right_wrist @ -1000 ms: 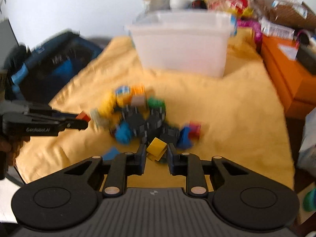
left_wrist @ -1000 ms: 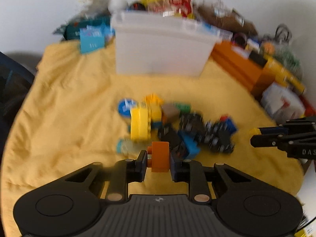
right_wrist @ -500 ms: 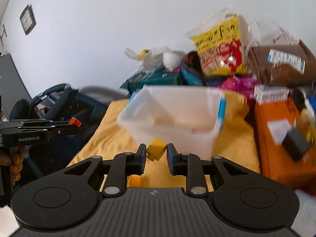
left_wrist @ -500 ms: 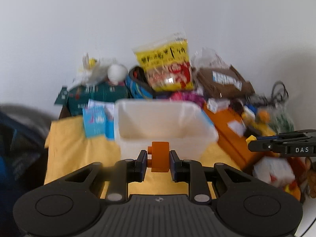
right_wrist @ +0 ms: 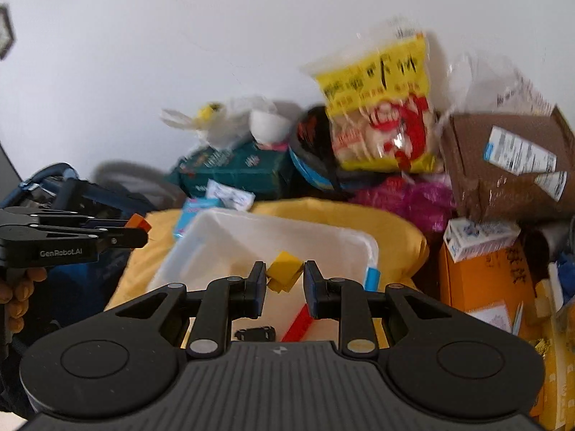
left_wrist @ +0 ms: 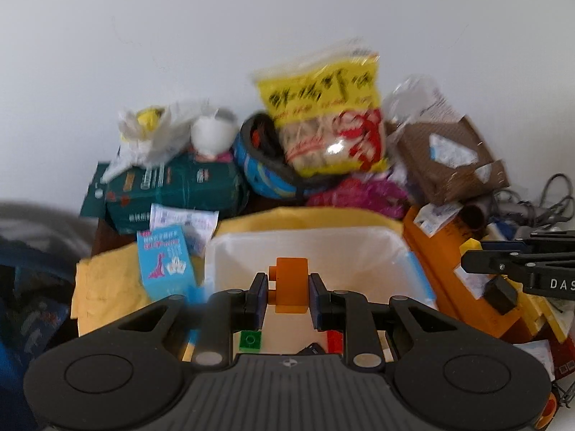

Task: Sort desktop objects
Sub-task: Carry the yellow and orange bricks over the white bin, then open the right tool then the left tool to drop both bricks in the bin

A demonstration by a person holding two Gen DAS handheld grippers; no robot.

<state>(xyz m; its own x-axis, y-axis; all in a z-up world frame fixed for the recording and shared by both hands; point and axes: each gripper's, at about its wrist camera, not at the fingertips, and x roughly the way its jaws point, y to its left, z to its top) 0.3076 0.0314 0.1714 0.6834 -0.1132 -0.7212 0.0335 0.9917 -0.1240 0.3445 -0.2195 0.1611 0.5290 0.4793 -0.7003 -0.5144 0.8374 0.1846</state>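
Observation:
An orange brick is clamped between the pads of my left gripper, which hangs over the near part of the white plastic bin. Down in the bin lie a green brick, a red brick and a black piece. My right gripper is shut on a tilted yellow brick above the same bin, where a red piece and a black piece show. Each gripper appears at the edge of the other's view.
The bin stands on a yellow cloth. Behind it are a green box, a yellow snack bag and a brown box. Orange boxes crowd the right side, a light blue carton the left. A hand holds the left gripper.
Both grippers have moved forward from the brick pile to above the bin, each keeping its brick. The bin's inside has come into sight below the fingers.

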